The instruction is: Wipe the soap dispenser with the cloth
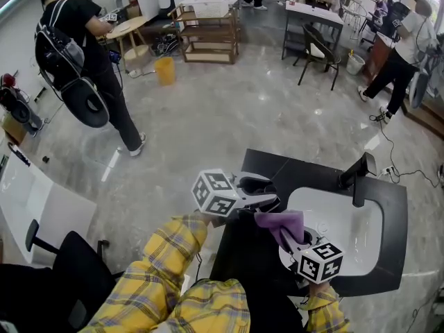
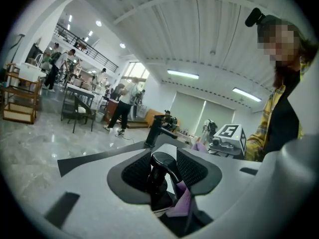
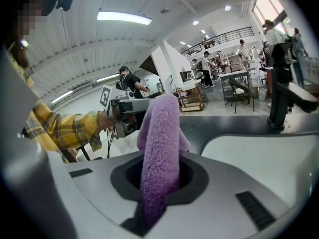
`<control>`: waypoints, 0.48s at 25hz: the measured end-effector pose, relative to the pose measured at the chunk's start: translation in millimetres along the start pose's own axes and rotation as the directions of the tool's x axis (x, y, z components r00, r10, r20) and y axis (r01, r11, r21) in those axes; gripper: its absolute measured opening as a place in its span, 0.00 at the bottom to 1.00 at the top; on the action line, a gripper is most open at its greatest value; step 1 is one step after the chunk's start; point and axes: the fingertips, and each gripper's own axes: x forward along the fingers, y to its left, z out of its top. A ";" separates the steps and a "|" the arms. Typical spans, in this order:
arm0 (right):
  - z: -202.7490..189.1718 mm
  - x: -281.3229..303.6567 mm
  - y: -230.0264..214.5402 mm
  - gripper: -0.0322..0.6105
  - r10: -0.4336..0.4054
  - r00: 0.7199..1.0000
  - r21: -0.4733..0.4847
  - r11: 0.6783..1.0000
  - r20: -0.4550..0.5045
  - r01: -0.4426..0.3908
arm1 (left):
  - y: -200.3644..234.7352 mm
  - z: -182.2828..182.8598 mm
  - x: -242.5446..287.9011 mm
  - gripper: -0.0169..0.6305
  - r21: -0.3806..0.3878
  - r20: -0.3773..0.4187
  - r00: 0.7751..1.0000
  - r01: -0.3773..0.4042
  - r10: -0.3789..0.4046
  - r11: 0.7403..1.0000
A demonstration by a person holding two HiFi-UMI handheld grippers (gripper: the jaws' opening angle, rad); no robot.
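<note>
In the left gripper view a black soap dispenser [image 2: 160, 179] with a pump head stands upright between the jaws of my left gripper [image 2: 167, 166]. A sliver of light shows between the dispenser and the right pad, so the jaws are not pressed on it. A corner of the purple cloth [image 2: 182, 203] lies just below and right of the dispenser. My right gripper [image 3: 159, 176] is shut on that fluffy purple cloth [image 3: 159, 148], which stands up out of its jaws. In the head view the left gripper [image 1: 267, 194] and the right gripper [image 1: 284, 233] meet over the counter, with the cloth [image 1: 281, 222] between them.
The black counter [image 1: 277, 168] holds a white sink basin [image 1: 347, 234] with a black faucet [image 1: 357, 175] at its far side. A dark office chair [image 1: 76, 269] stands at lower left. People stand about on the grey floor, one in black [image 1: 83, 47] near a yellow bucket [image 1: 165, 70].
</note>
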 end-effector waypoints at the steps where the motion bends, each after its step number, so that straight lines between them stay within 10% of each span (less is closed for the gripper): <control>1: 1.7 0.6 2.4 0.11 0.009 1.000 -0.009 1.000 0.005 -0.009 | -1.2 -0.3 -1.2 0.26 0.005 -0.008 1.000 0.018 -0.018 1.000; 12: 22.6 13.9 12.2 0.11 0.055 0.998 -0.172 0.984 0.032 -0.049 | -3.7 -3.0 -3.8 0.26 0.011 -0.051 0.985 0.168 -0.167 0.986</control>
